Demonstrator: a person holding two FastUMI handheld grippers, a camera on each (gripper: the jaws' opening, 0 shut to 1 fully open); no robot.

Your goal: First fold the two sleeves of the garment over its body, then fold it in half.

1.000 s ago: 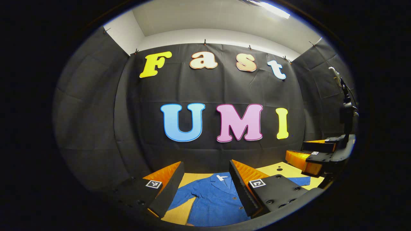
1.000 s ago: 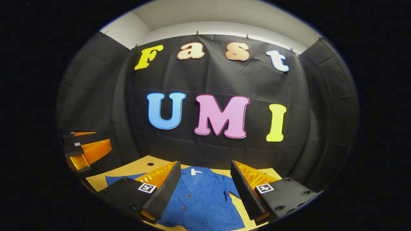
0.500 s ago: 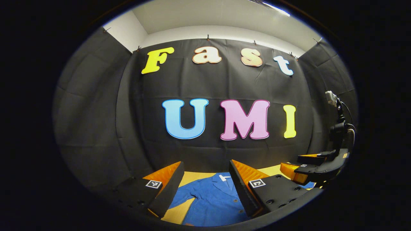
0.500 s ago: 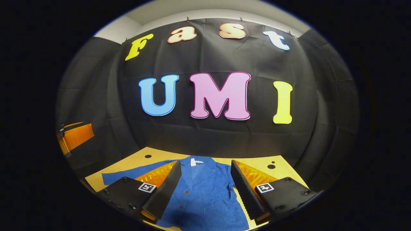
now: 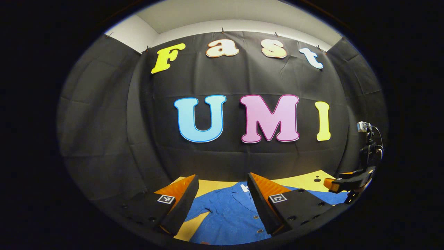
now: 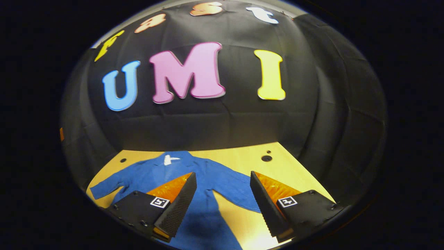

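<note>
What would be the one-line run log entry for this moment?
stage: approach | shirt: flat on table, sleeves unfolded | left gripper: open, above shirt | right gripper: open, above shirt

Left gripper [image 5: 222,198] and right gripper [image 6: 222,198] both hang with fingers spread wide, holding nothing

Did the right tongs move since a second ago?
Yes. In the right gripper view the wall has slid up and more table and shirt show, so the right tongs tipped downward.
</note>
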